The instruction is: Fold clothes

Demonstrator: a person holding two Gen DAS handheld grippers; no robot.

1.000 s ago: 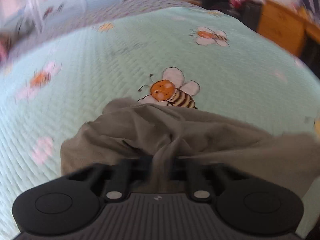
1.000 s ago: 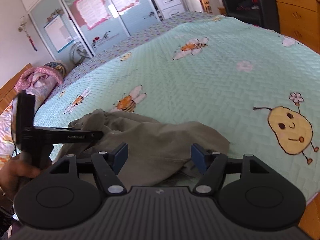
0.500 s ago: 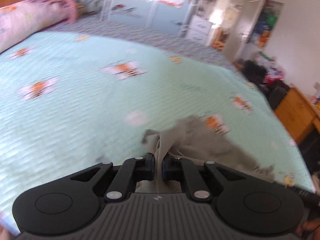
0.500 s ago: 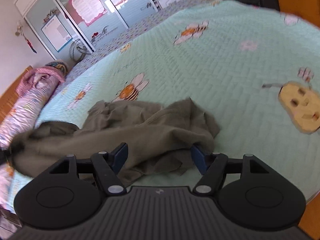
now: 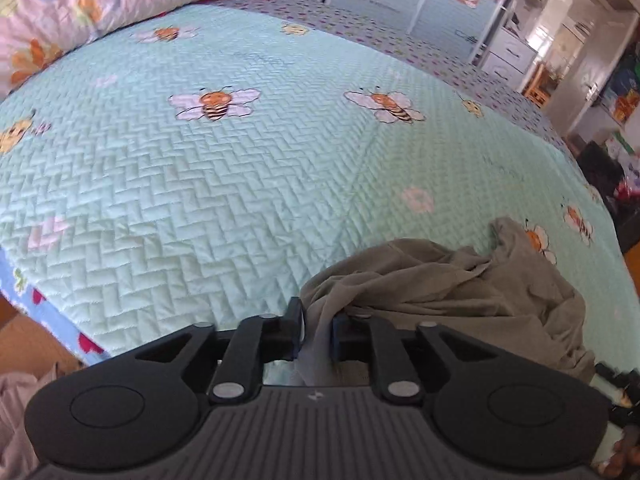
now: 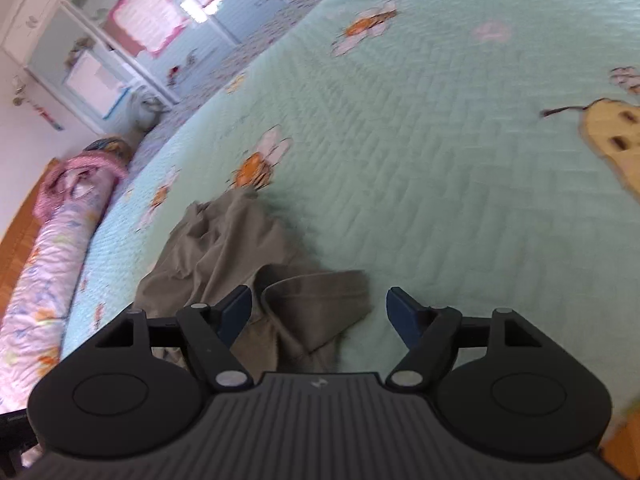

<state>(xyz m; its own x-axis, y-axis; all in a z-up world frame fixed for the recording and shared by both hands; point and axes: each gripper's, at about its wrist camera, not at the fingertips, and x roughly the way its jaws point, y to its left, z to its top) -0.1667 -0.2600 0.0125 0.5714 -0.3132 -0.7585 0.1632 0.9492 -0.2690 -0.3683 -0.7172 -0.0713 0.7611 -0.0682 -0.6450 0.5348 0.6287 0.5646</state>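
Garment position: the olive-grey garment [image 5: 460,292] lies crumpled on the mint-green quilted bedspread [image 5: 224,184], near the bed's front edge.

Orientation: in my right wrist view the garment [image 6: 240,264] runs as a long strip from my claw away toward a bee print [image 6: 256,168], its far end just touching that print. In my left wrist view it spreads from my fingers to the right, its far tip beside another bee print [image 5: 538,240].

Left gripper [image 5: 316,332]: my fingers are nearly closed and pinch a bunched fold of the garment, which passes between them and hangs below.

Right gripper [image 6: 318,314]: my fingers stand wide apart and grip nothing. A folded hem section lies between them, nearer the left fingertip [image 6: 236,312]; contact cannot be determined.

View differences: only the left view shows the pinched fold and the floral pillow [image 5: 60,12] at close range. Only the right view shows the yellow pear-like figure [image 6: 616,140] and the rolled pink-edged quilt [image 6: 52,264]. The right view is motion-blurred.

Appearance: plain, matte, heavily wrinkled, no visible print.
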